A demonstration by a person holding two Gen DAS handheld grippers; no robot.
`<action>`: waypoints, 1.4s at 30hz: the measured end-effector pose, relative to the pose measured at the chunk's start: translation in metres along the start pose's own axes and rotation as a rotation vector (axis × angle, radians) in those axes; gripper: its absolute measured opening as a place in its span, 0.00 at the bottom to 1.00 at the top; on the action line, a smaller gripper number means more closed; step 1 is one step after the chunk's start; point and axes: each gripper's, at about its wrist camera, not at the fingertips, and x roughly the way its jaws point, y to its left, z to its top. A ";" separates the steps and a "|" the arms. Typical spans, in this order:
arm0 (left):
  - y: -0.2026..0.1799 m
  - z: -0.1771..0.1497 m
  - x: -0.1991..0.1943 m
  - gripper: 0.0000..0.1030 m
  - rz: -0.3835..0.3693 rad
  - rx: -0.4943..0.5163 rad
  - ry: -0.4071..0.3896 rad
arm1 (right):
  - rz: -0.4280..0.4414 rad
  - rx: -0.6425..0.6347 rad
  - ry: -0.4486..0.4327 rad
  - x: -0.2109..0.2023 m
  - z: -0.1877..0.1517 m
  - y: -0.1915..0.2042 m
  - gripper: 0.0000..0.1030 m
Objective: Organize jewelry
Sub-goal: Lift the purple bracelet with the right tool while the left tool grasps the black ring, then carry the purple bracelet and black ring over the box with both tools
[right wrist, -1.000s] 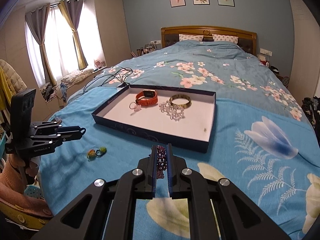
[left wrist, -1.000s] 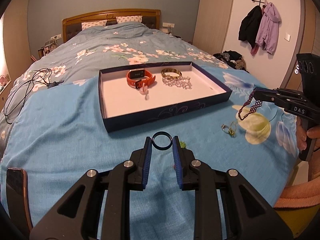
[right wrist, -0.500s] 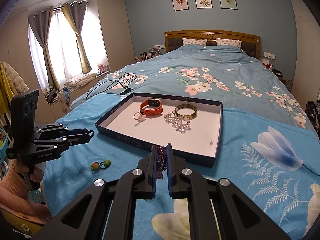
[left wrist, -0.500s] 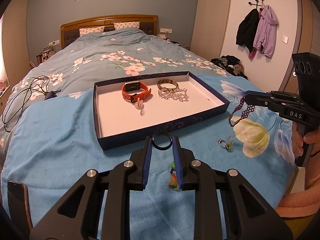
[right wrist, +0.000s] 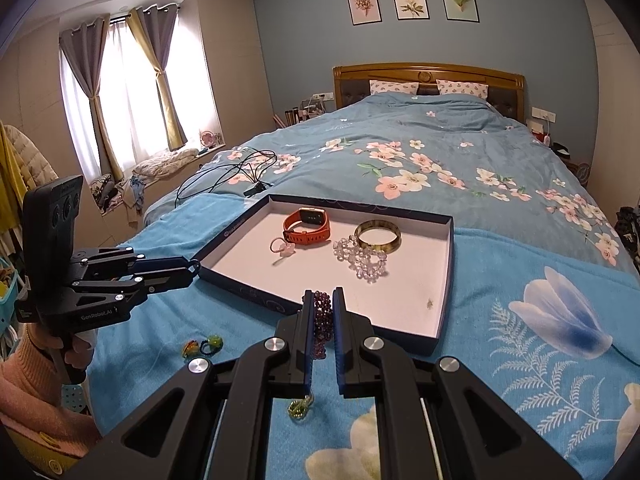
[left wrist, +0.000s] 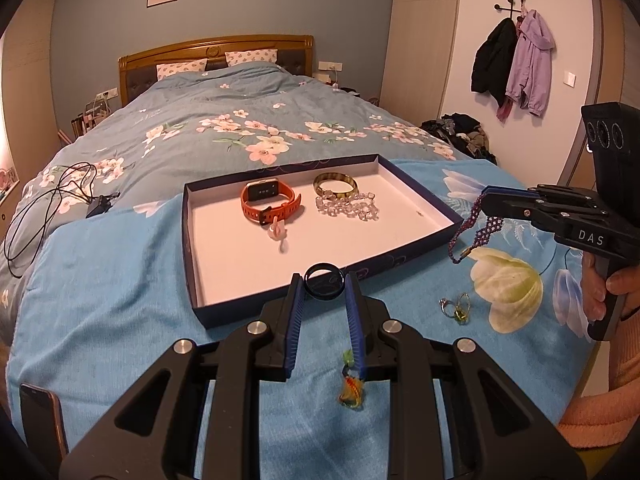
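Jewelry tray: the dark-walled tray [left wrist: 192, 248] lies flat on the blue blanket [left wrist: 112, 280]; its pale floor already carries an orange watch [left wrist: 270, 202], a gold bangle [left wrist: 335, 185], a clear bead bracelet [left wrist: 347, 208] and a small pink ring [left wrist: 276, 232], all toward the far half.
Left gripper: the left gripper [left wrist: 324, 292] is clamped narrowly on a dark ring [left wrist: 324, 286], held by its outer edge at the very fingertips, just over the tray's near wall.
Right gripper: the right gripper [right wrist: 320, 308] is nearly closed on a purple beaded bracelet [right wrist: 322, 322], which hangs in a loop below the pads, short of the tray's near-right wall.
Loose items: a green-and-orange ring pair [right wrist: 202, 346] and a small gold-green piece [left wrist: 456, 308] lie on the blanket outside the tray.
Step in hand: judged to be carrying both held pieces into the tray.
Method, ring: clear the near wall fully, lower close to the bare front floor, then open; a high release would likely let it roll.
Method, bracelet: lift the dangling loop over the wall so it does not snag, and lay it on the open right side, apart from the clear beads.
Risk: the tip-only hold on the ring looks slight; avoid sudden tilts.
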 end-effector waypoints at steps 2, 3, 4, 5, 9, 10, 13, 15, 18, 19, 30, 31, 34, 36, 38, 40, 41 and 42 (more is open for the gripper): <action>0.000 0.003 0.001 0.21 -0.002 0.003 -0.002 | 0.001 -0.003 -0.004 0.001 0.002 0.001 0.07; -0.001 0.004 0.002 0.21 -0.002 0.004 -0.002 | 0.001 -0.004 -0.005 0.002 0.004 0.001 0.07; -0.001 0.005 0.002 0.21 -0.002 0.005 -0.004 | 0.001 -0.005 -0.005 0.003 0.005 0.001 0.07; -0.001 0.006 0.003 0.21 -0.003 0.007 -0.005 | 0.002 -0.006 -0.006 0.004 0.006 0.001 0.07; -0.002 0.011 0.005 0.21 -0.005 0.011 -0.008 | 0.006 -0.007 -0.008 0.006 0.010 0.001 0.07; -0.002 0.011 0.005 0.21 -0.006 0.013 -0.009 | 0.006 -0.007 -0.010 0.007 0.011 0.001 0.07; -0.002 0.013 0.007 0.21 -0.006 0.014 -0.011 | 0.010 -0.006 -0.011 0.010 0.015 0.000 0.07; -0.003 0.014 0.008 0.21 -0.007 0.016 -0.011 | 0.013 -0.007 -0.012 0.011 0.016 0.000 0.07; -0.003 0.016 0.009 0.21 -0.008 0.016 -0.010 | 0.015 -0.004 -0.012 0.014 0.019 0.000 0.07; -0.003 0.016 0.010 0.21 -0.006 0.016 -0.010 | 0.014 -0.004 -0.013 0.015 0.019 0.000 0.07; -0.003 0.022 0.018 0.21 -0.006 0.014 -0.008 | 0.024 0.024 -0.012 0.025 0.026 -0.009 0.07; -0.003 0.023 0.018 0.21 -0.005 0.013 -0.009 | 0.024 0.025 -0.011 0.026 0.026 -0.009 0.07; -0.002 0.025 0.020 0.21 -0.003 0.011 -0.012 | 0.025 0.027 -0.010 0.027 0.028 -0.010 0.07; -0.001 0.027 0.022 0.21 -0.002 0.009 -0.013 | 0.023 0.027 -0.010 0.028 0.028 -0.011 0.07; 0.000 0.029 0.023 0.21 0.001 0.007 -0.015 | 0.025 0.027 -0.011 0.028 0.028 -0.011 0.07; 0.001 0.030 0.025 0.21 0.003 0.005 -0.015 | 0.025 0.029 -0.011 0.029 0.029 -0.011 0.07; 0.002 0.030 0.026 0.21 0.007 0.004 -0.013 | 0.023 0.027 -0.010 0.029 0.028 -0.011 0.07; 0.002 0.031 0.028 0.21 0.007 0.001 -0.012 | 0.022 0.027 -0.009 0.030 0.029 -0.011 0.07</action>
